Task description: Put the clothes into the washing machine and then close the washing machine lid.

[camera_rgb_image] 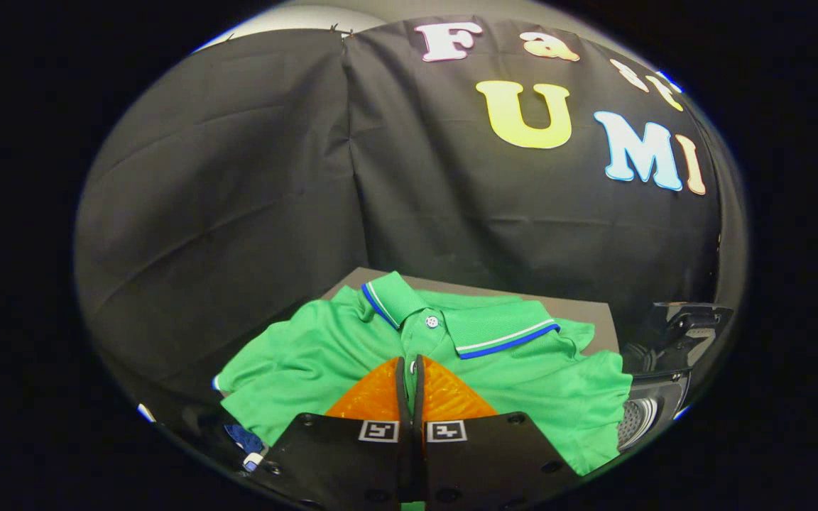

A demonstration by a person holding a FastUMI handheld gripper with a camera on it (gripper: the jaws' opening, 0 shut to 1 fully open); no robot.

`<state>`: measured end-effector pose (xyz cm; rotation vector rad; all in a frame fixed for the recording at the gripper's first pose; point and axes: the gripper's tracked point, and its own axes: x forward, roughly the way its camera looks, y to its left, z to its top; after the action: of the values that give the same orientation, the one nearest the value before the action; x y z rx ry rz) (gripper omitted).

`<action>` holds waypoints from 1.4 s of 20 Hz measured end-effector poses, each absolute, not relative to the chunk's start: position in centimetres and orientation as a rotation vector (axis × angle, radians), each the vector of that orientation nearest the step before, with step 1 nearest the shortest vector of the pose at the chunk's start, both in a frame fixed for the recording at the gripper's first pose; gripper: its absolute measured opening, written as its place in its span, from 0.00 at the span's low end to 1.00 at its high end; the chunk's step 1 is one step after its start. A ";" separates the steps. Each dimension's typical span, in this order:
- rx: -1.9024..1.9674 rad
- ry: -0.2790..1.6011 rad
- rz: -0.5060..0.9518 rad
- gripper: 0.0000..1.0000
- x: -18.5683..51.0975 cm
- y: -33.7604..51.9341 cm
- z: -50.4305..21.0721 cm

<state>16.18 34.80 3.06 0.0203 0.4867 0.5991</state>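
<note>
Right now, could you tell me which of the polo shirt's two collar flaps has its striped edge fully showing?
The flap beyond the gripper on the washing machine side of the green polo shirt: its white-and-blue edge lies flat, unlike the upturned other flap.

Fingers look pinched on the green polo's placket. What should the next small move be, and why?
Probably lift and carry right. The gripper looks shut on the green polo shirt just below its collar button, the shirt lies flat on the table, and the washing machine sits open beside it.

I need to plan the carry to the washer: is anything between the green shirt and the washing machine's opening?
Nothing visible. The green polo shirt lies on the dark table, its placket pinched between the nearly closed gripper fingers. The washing machine stands just beyond the shirt's sleeve, lid raised, drum exposed.
</note>
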 end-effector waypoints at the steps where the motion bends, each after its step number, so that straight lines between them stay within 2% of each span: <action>1: 0.025 0.468 0.589 0.00 16.4 34.5 4.0; 13: 0.080 0.334 0.520 0.01 19.0 27.1 11.2; 28: 0.078 0.304 0.318 0.01 22.4 10.5 10.8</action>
<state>22.37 10.53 10.83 0.0782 0.3043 0.3184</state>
